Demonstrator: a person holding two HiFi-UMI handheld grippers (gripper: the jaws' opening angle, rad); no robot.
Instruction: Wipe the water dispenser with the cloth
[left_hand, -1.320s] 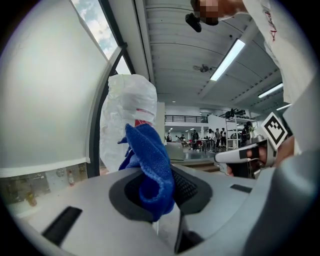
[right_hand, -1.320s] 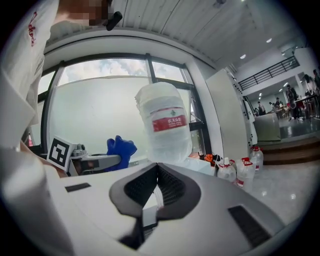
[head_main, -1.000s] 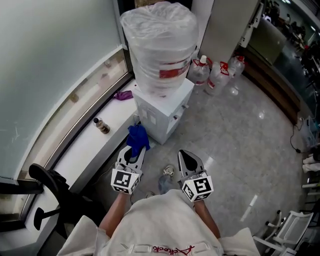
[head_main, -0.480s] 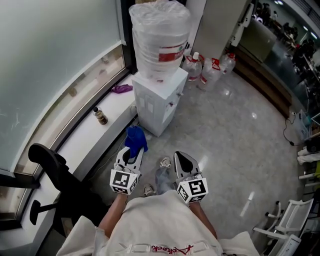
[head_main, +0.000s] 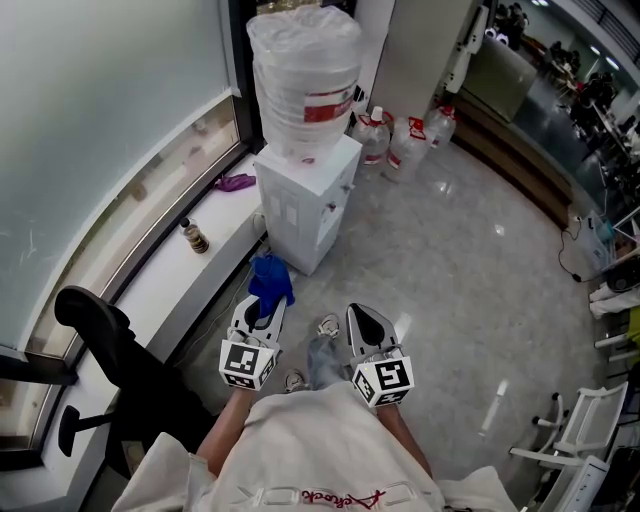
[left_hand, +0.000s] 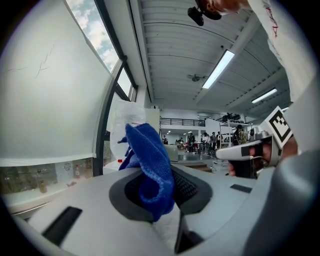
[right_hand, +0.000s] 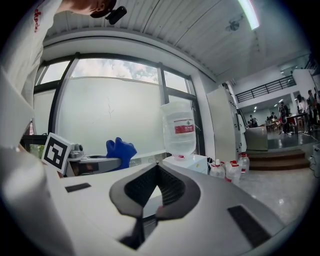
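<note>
- Left claw (head_main: 262, 312) clamped on the blue cloth (head_main: 272, 280); most of the cloth stands free above the pads.
- Right claw (right_hand: 157, 165) pressed together, nothing in it.
- Water dispenser (head_main: 303, 205) stands against the window sill, well apart from both claws; wiping not yet begun.
- Risk: the cloth is gripped by one fold only, so rubbing pressure may drag it out.
- Risk: the film-wrapped bottle (head_main: 300, 80) sits high, and a hard push there may rock it.
- Risk: a wide sweep may knock the spare bottles (head_main: 405, 140) on the floor beside the cabinet.
- Writing: red label on the bottle, print too small to read; red script on the person's shirt illegible.
</note>
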